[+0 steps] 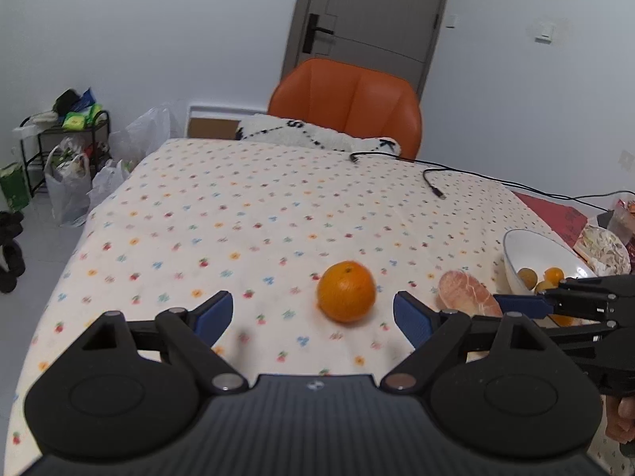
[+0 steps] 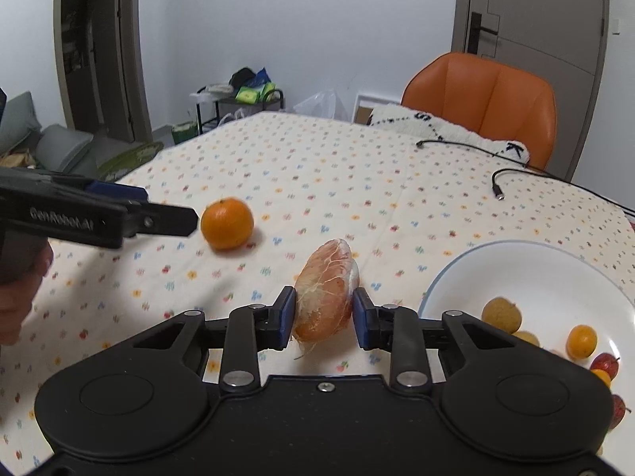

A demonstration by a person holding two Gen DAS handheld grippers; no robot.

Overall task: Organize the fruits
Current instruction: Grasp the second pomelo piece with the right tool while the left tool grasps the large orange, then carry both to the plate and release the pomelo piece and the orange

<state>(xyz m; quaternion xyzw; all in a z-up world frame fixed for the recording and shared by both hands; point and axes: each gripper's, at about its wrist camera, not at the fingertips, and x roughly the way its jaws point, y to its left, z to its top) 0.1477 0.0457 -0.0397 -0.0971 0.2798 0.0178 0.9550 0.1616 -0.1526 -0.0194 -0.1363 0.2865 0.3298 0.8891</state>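
Observation:
An orange [image 1: 346,291] lies on the flowered tablecloth [image 1: 238,218] just ahead of my left gripper [image 1: 313,315]. That gripper is open, and the fruit sits nearer its right finger without touching either one. My right gripper [image 2: 323,317] is shut on a peeled pink pomelo segment [image 2: 327,289], with both blue pads against its sides, low over the cloth. The same segment [image 1: 468,293] shows right of the orange [image 2: 227,223] in the left wrist view. A white bowl [image 2: 496,244] at the right holds several small fruits, yellow, orange and red.
A black cable [image 1: 436,166] trails across the far right of the table. An orange chair [image 1: 349,103] with a white cushion [image 1: 317,135] stands behind the far edge. Bags and a rack [image 1: 71,158] are on the floor at left. Packets [image 1: 603,246] lie beyond the bowl.

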